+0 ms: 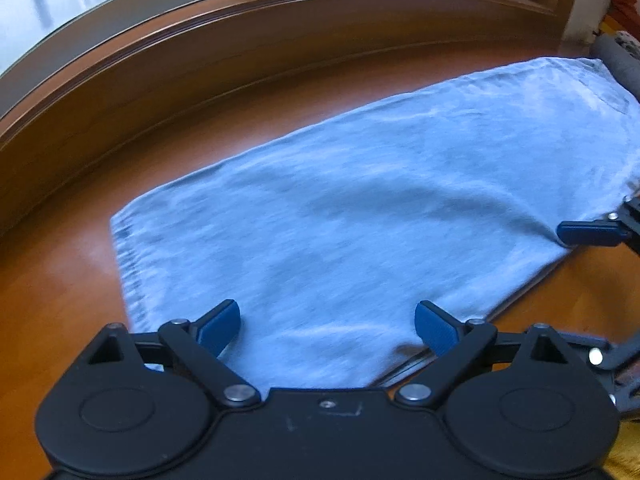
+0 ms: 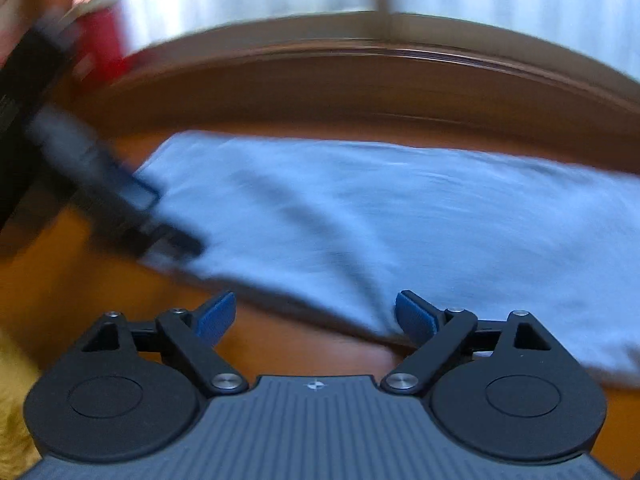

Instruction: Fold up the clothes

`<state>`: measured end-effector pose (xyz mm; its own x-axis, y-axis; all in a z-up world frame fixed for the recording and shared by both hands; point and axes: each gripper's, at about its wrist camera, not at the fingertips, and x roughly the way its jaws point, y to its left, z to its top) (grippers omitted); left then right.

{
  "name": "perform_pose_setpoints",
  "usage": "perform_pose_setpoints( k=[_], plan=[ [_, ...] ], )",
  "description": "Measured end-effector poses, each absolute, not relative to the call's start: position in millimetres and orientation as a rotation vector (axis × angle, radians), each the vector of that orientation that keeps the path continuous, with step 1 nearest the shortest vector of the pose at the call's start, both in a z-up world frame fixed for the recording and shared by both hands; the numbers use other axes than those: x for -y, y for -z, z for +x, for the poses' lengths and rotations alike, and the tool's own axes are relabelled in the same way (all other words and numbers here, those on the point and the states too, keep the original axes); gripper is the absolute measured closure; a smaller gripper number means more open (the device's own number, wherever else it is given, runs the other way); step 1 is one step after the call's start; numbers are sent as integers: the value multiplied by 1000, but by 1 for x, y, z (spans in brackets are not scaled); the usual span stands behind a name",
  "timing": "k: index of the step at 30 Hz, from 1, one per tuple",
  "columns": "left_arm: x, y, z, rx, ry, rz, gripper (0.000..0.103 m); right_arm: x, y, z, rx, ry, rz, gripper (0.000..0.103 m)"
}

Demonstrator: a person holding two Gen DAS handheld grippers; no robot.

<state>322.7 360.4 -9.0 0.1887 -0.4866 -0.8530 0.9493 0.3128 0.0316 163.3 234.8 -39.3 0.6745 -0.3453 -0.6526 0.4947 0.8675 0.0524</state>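
Left wrist view: left hand-held gripper (image 1: 327,322), jaws spread apart, over the near edge of a pale blue garment (image 1: 360,208) lying flat on the wooden floor (image 1: 60,280). Right wrist view: right hand-held gripper (image 2: 315,314), jaws likewise apart, at the garment's (image 2: 400,216) near edge

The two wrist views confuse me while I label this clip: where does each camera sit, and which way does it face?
Left wrist: on the left gripper, facing the grey garment on the wooden floor; own open fingers show.
Right wrist: on the right gripper, facing the garment's near edge; own open fingers show.
Shared: garment, floor, window frame, each other's gripper.
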Motion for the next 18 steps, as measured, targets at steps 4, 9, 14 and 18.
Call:
perform_pose_setpoints(
  k=[4, 9, 14, 18],
  plan=[
    [-386, 8, 341, -876, 1053, 614, 9, -227, 26, 166, -608, 456, 207, 20],
    [-409, 4, 353, -879, 991, 587, 9, -167, 30, 151, -546, 695, 415, 19],
    [-427, -2, 366, -920, 941, 534, 9, -186, 39, 166, -550, 523, 505, 18],
    [-438, -10, 372, -920, 885, 501, 9, -236, 37, 195, -609, 211, 394, 15]
  ],
)
